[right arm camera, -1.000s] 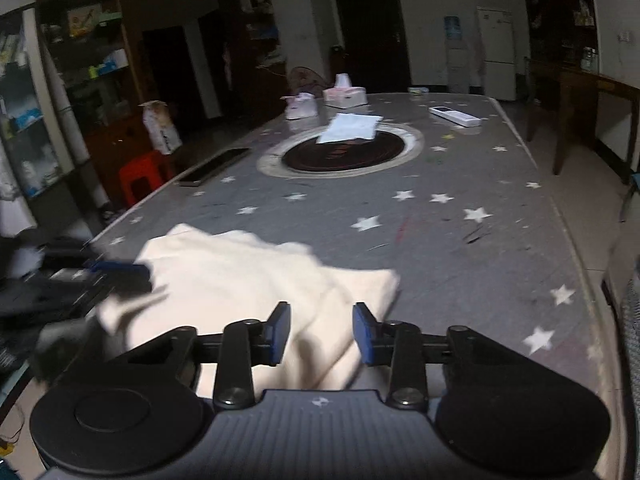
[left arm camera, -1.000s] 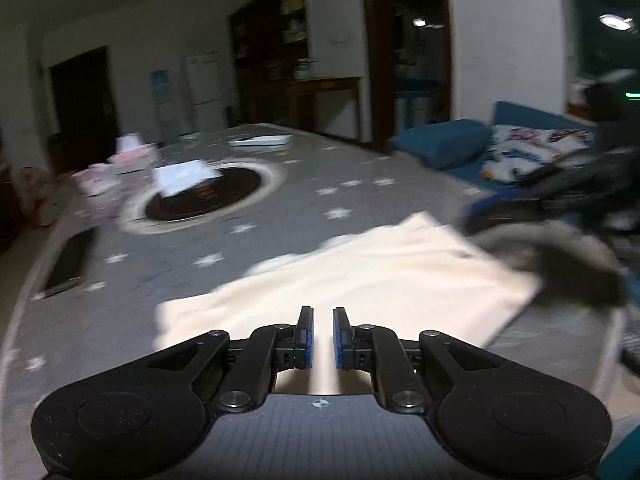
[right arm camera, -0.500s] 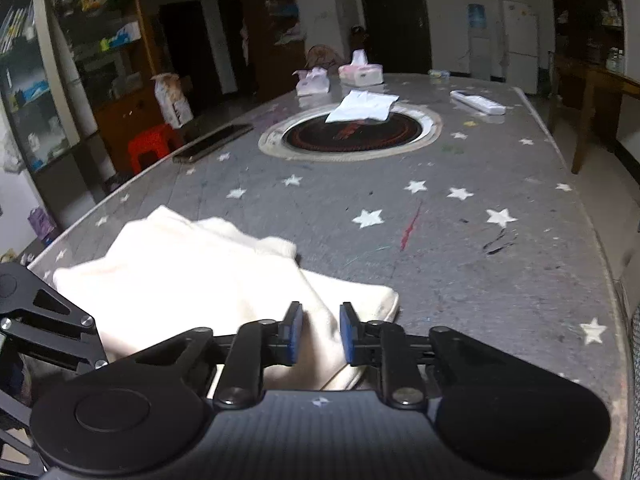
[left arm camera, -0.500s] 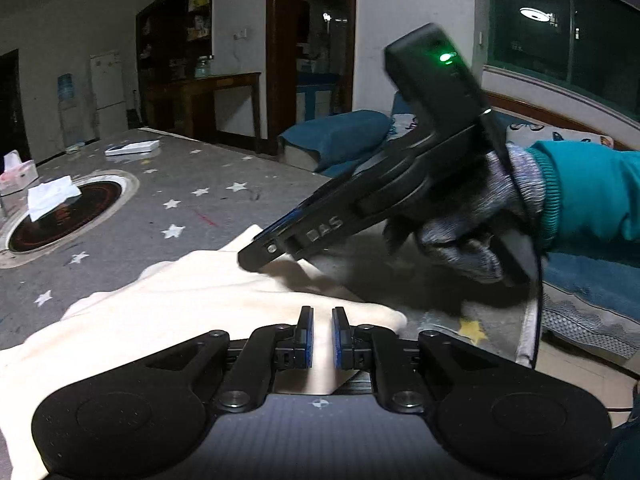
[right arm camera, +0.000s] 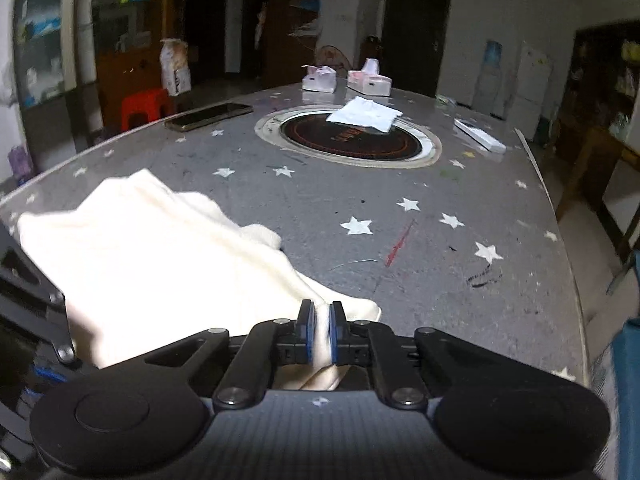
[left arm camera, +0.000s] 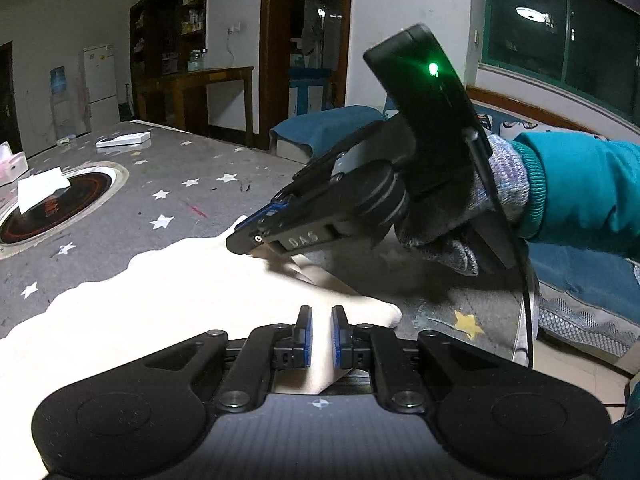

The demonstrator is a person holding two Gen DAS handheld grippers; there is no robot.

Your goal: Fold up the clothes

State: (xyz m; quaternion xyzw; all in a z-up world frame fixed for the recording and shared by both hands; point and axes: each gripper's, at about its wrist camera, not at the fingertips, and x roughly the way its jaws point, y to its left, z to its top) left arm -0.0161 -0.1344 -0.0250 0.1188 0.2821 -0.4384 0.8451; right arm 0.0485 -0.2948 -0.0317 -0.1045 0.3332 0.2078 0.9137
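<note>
A cream garment [left arm camera: 168, 300] [right arm camera: 152, 256] lies folded at the near end of the grey star-patterned table [left arm camera: 192, 200]. My left gripper [left arm camera: 321, 336] is shut on its near edge, with cloth showing between the blue pads. My right gripper [right arm camera: 321, 330] has its jaws closing on a bunched corner of the garment, and the pads press on the cloth. In the left wrist view the right gripper [left arm camera: 244, 240] comes in from the right with its tip on the garment's far edge. A gloved hand [left arm camera: 452, 224] in a teal sleeve holds it. Part of the left gripper's body [right arm camera: 32, 300] shows at the left edge.
A round black hotplate [right arm camera: 348, 140] with a white tissue [right arm camera: 364, 114] on it sits mid-table. Beyond it are two tissue boxes [right arm camera: 368, 80], a phone [right arm camera: 208, 114] and a white remote [right arm camera: 480, 140]. The table edge [right arm camera: 576, 312] runs close on the right. A blue sofa [left arm camera: 580, 280] stands beside it.
The right jaws have closed from wide apart onto the garment's corner. The left view swung right, and the right gripper dropped onto the cloth's far edge.
</note>
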